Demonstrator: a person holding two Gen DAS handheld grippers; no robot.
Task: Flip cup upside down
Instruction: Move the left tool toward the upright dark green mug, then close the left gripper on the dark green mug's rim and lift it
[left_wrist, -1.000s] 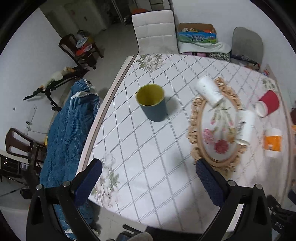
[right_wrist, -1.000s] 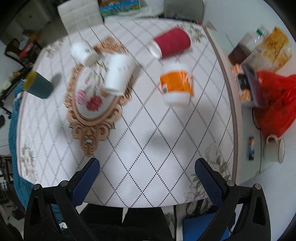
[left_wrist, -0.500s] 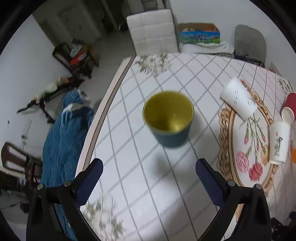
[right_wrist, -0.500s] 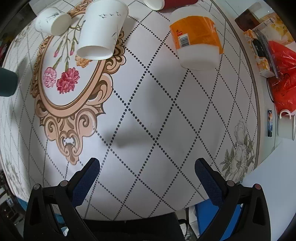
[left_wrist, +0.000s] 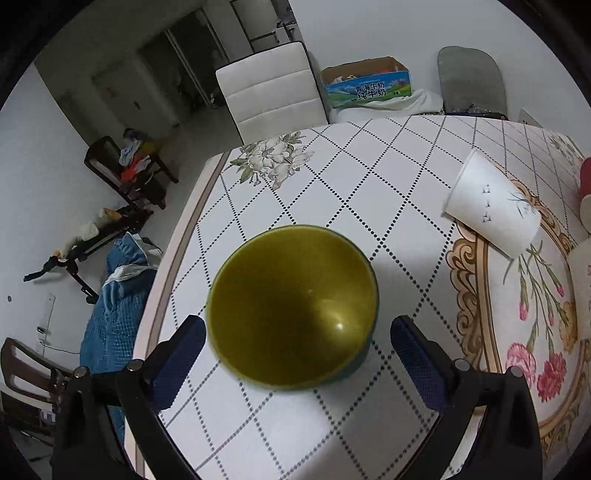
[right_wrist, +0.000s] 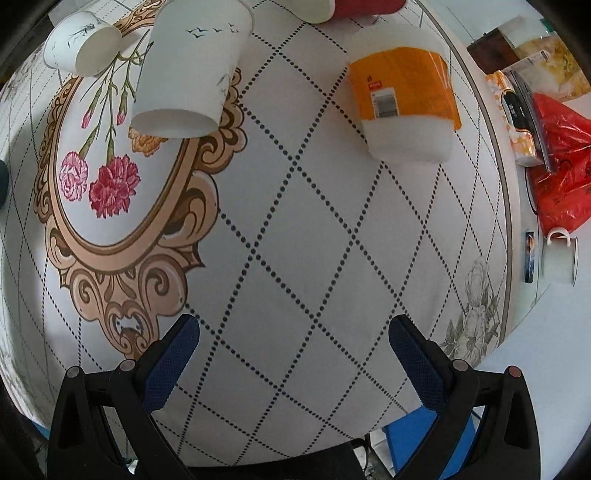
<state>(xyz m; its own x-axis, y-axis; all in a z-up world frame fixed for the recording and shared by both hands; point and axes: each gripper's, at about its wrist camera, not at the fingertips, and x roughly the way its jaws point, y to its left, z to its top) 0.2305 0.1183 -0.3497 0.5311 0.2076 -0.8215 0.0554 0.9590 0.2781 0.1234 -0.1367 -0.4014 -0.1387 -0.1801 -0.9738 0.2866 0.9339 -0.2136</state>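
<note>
The table, under a diamond-print cloth, carries everything. The cup, green with a yellow inside, stands upright near the table's left edge, mouth up, not yet turned. The left gripper hangs over it, fingers spread wide on either side of the rim and clear of it, probably lining up to clasp the wall. The right gripper waits wide apart and empty above bare cloth near the front edge.

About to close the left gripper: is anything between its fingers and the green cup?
Nothing visible. The green cup stands upright between the open left gripper fingers; the nearest paper cup lies off to the side.
</note>
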